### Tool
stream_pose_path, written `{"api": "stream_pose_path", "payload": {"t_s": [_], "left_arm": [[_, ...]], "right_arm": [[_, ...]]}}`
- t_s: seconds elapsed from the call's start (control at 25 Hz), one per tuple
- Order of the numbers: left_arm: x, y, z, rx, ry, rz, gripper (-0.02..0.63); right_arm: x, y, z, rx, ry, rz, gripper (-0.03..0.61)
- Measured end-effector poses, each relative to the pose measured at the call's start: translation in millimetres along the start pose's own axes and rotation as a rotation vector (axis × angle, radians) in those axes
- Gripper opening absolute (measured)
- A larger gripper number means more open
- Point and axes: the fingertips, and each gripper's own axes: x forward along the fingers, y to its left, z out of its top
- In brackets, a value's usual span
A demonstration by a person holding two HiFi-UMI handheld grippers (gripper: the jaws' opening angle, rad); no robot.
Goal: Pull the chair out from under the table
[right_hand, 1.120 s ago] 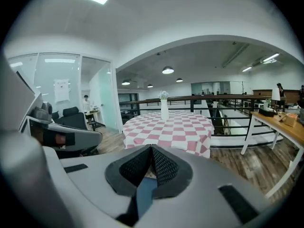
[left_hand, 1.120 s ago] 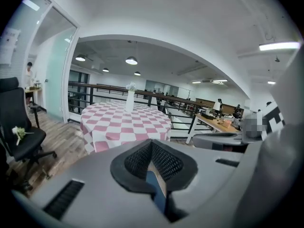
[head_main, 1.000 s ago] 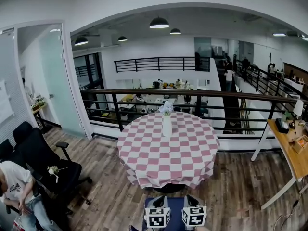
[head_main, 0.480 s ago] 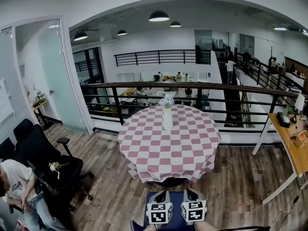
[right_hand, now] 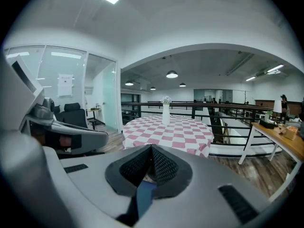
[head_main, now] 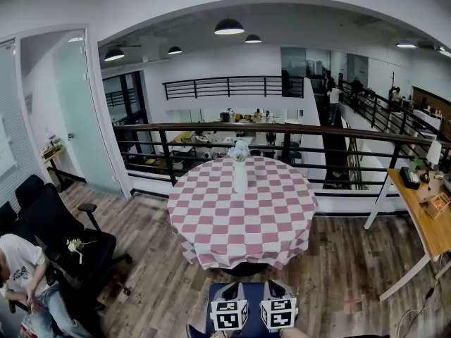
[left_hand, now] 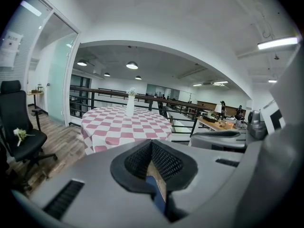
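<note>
The left claw (head_main: pixel 235 291) and the right claw (head_main: pixel 275 289) sit side by side, close but not touching, both angled slightly downward. Each is clenched on the top edge of the blue chair (head_main: pixel 252 296). In each gripper view the dark ribbed pads meet at their tips, with a strip of blue chair back pinched in the gap below.

The chair is directly under and between the two claws, close to the near side of the round table (head_main: pixel 211 224). How far its seat reaches under the hanging cloth cannot be made out.

The table stands straight ahead of both claws, covered in a pink and white checked cloth that drapes over its edge. A white vase (head_main: pixel 240 176) of pale flowers stands upright at the table's middle. Beyond the table runs a dark railing (head_main: pixel 338 134).

Well off to the left claw's outer side is a black office chair (head_main: pixel 60 231) on the wooden floor (head_main: pixel 155 259), with a seated person (head_main: pixel 21 270) just beside it. Well off to the right claw's outer side stands a wooden desk (head_main: pixel 426 227) with small things on it.
</note>
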Motion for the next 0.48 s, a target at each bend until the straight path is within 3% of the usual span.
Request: {"api": "stream_pose_path", "payload": {"t_s": [0.48], "left_arm": [[-1,-10,2,-0.007,-0.009,-0.019,0.002]], "right_arm": [[0,-1,1,-0.012,-0.006,-0.006,0.018]]}}
